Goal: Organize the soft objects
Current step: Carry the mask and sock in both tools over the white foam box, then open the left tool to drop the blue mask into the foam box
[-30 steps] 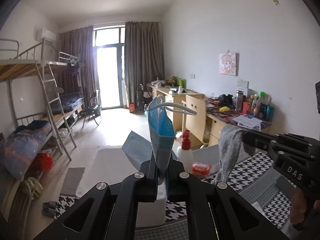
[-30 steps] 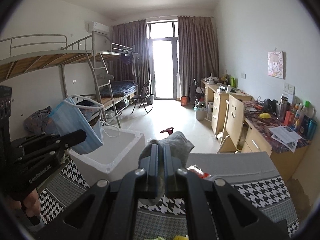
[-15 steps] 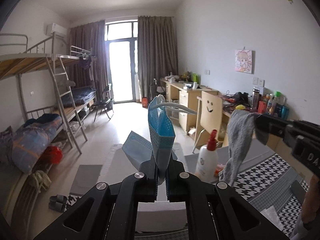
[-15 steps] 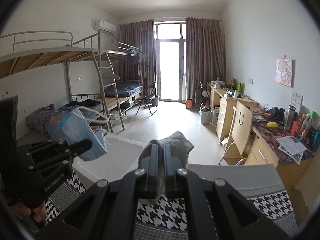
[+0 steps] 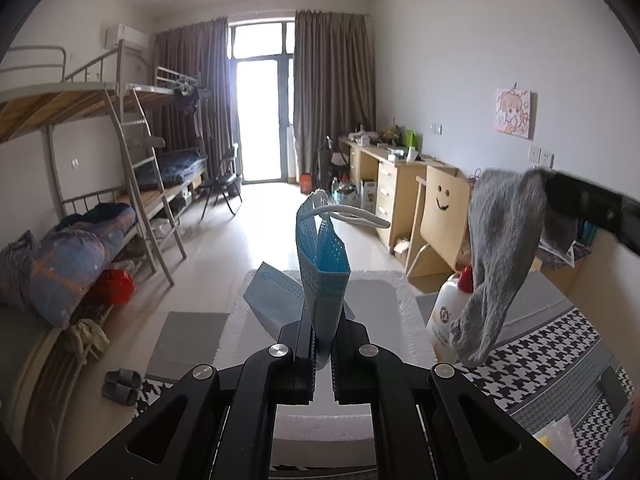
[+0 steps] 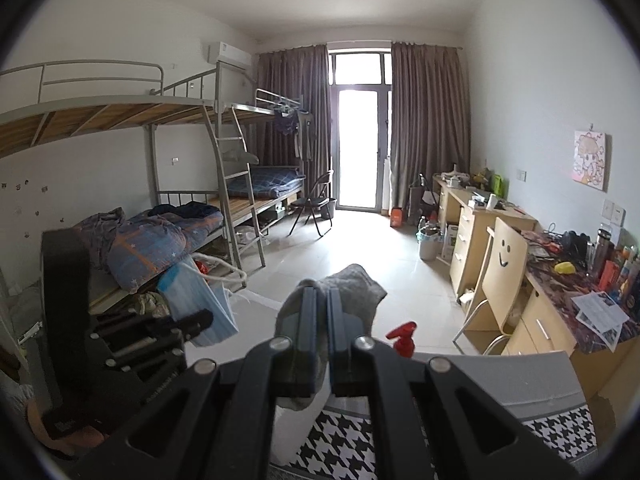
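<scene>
My left gripper (image 5: 322, 336) is shut on a blue face mask (image 5: 322, 264), which stands up from the jaws with its white ear loop curling to the right. Below it sits an open white foam box (image 5: 404, 312). In the right wrist view the same mask (image 6: 200, 304) hangs from the left gripper (image 6: 202, 318) at the left. My right gripper (image 6: 321, 312) is shut on a grey sock (image 6: 352, 292). The left wrist view shows that sock (image 5: 500, 248) dangling at the right, above the table.
A white spray bottle with a red top (image 5: 448, 312) stands beside the foam box on the houndstooth tablecloth (image 5: 552, 364). Bunk beds (image 6: 180, 208) line the left wall. Wooden desks and a chair with a smiley face (image 5: 440, 216) line the right wall.
Both grippers have shifted left over the table, and the sock now hangs higher in the left wrist view. The foam box has come under the mask. Both grips are unchanged.
</scene>
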`<state>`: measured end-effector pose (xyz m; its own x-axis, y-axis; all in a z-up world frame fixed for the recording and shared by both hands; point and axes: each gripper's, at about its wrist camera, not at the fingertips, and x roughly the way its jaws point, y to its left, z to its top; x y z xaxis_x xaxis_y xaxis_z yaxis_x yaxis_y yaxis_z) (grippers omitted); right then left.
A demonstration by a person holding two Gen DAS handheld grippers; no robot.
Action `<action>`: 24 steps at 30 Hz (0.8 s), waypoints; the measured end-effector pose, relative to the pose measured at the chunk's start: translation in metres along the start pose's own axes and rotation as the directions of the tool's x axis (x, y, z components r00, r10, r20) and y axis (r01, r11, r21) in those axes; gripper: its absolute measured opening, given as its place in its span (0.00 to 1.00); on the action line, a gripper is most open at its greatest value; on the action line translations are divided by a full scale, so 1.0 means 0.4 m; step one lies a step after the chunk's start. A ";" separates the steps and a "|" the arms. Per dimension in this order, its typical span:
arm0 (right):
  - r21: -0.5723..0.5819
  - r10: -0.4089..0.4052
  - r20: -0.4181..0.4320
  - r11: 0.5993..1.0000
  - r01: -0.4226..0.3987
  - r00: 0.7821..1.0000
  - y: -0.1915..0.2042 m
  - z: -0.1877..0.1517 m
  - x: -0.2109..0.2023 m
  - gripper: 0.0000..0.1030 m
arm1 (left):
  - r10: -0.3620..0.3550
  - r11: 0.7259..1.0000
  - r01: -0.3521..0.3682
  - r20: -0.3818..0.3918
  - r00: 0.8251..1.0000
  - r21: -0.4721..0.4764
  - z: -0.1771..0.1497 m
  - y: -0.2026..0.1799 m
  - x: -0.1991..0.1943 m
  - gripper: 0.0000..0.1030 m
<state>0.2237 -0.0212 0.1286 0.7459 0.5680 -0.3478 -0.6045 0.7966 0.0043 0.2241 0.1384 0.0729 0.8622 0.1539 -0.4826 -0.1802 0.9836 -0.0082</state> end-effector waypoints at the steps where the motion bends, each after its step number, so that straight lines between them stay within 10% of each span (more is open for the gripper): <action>1: -0.002 0.006 0.000 1.000 -0.006 1.000 0.004 0.004 0.004 0.06 | -0.005 1.000 0.004 -0.011 1.000 -0.005 -0.001 0.004 0.011 0.06; 12: -0.010 0.026 -0.011 1.000 -0.026 1.000 0.014 0.019 0.033 0.06 | -0.039 0.999 0.037 -0.104 0.994 -0.023 -0.008 0.034 0.092 0.15; 17: -0.020 0.030 -0.018 0.999 -0.030 0.999 0.020 0.019 0.048 0.06 | 0.000 0.999 -0.004 -0.093 0.996 -0.038 -0.010 0.054 0.088 0.73; 24: -0.029 0.044 -0.027 0.999 -0.045 0.999 0.034 0.020 0.065 0.06 | 0.068 0.995 -0.070 -0.031 0.997 -0.075 -0.011 0.087 0.034 0.94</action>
<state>0.2370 0.0062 0.1272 0.7106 0.5967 -0.3728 -0.6452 0.7640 -0.0070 0.2273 0.1742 0.0622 0.8332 0.2171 -0.5086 -0.2751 0.9606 -0.0406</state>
